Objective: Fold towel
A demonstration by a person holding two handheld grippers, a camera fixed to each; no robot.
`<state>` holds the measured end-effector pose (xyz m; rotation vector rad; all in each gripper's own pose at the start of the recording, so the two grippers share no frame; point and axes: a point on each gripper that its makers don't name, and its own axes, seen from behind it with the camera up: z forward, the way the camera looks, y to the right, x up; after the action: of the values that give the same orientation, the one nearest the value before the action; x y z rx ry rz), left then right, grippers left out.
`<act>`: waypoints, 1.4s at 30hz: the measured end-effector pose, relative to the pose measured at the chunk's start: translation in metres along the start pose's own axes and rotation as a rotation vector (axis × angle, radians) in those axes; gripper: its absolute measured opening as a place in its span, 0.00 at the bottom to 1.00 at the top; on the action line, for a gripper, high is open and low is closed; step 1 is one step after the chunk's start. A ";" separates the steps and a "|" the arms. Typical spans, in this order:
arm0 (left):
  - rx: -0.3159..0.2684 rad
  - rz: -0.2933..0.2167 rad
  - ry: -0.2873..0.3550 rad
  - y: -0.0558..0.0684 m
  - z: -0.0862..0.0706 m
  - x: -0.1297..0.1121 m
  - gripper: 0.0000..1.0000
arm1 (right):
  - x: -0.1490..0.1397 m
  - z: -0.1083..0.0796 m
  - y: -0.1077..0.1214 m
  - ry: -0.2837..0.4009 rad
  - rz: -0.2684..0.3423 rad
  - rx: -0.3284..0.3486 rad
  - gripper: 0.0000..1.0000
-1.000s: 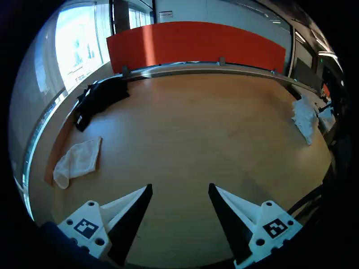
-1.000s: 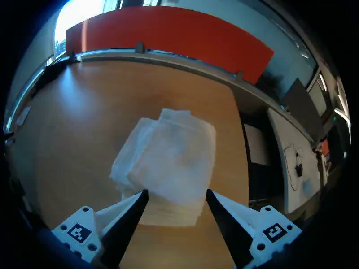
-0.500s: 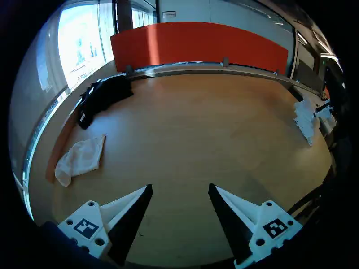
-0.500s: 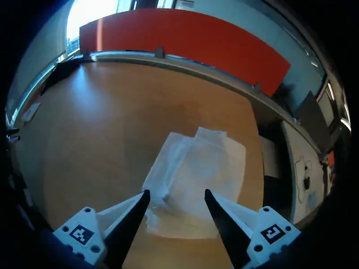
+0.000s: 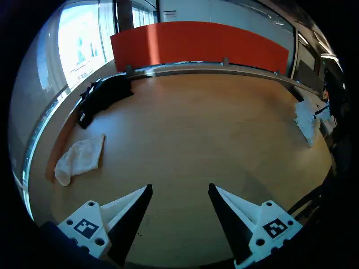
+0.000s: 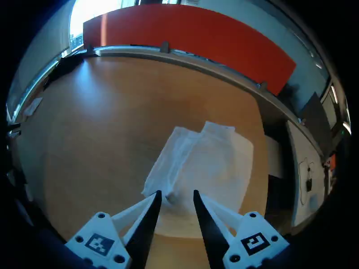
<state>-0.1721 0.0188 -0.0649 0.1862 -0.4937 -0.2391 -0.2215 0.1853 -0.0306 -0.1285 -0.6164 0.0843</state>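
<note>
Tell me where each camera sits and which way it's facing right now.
Left gripper view: rides the left gripper, low over the wooden table, facing the orange partition; its two open fingers show.
Right gripper view: rides the right gripper, looking down on the folded white towels; its fingers stand close together at their near edge.
Shared: the table, the partition, and the towels, far right in the left gripper view.

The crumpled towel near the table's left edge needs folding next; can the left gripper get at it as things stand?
Probably yes: the left gripper is open, and bare table lies between it and the crumpled towel; the black garment lies beyond.
</note>
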 end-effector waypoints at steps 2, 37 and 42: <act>0.000 -0.001 0.000 0.001 0.000 0.000 0.93 | -0.001 0.001 -0.001 0.000 -0.001 0.003 0.38; 0.007 0.001 0.001 -0.004 -0.001 0.002 0.93 | 0.002 -0.007 -0.033 0.005 -0.047 0.118 0.11; 0.009 0.002 0.000 -0.005 -0.001 0.001 0.93 | 0.003 -0.008 -0.035 0.012 -0.037 0.120 0.50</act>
<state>-0.1718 0.0141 -0.0660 0.1945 -0.4950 -0.2352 -0.2129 0.1505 -0.0298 -0.0013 -0.6005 0.0845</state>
